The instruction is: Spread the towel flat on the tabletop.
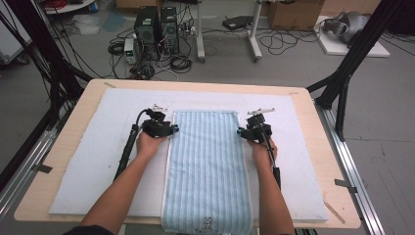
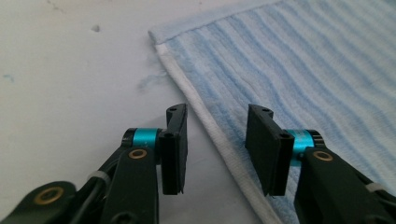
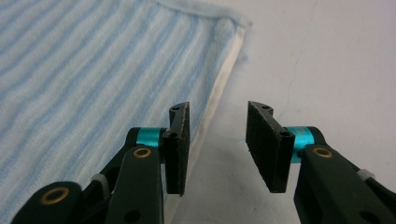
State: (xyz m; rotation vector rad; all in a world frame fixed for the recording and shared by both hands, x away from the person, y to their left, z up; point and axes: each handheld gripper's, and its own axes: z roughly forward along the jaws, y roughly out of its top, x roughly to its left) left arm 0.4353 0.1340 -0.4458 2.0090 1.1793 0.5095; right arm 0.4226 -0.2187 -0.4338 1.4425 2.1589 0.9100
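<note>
High view: a blue striped towel lies flat lengthwise on the white mat covering the worktop, its near end hanging over the front edge. Left gripper, released, straddles the towel's left hem near the far corner. Right gripper, also released, sits at the right hem.
</note>
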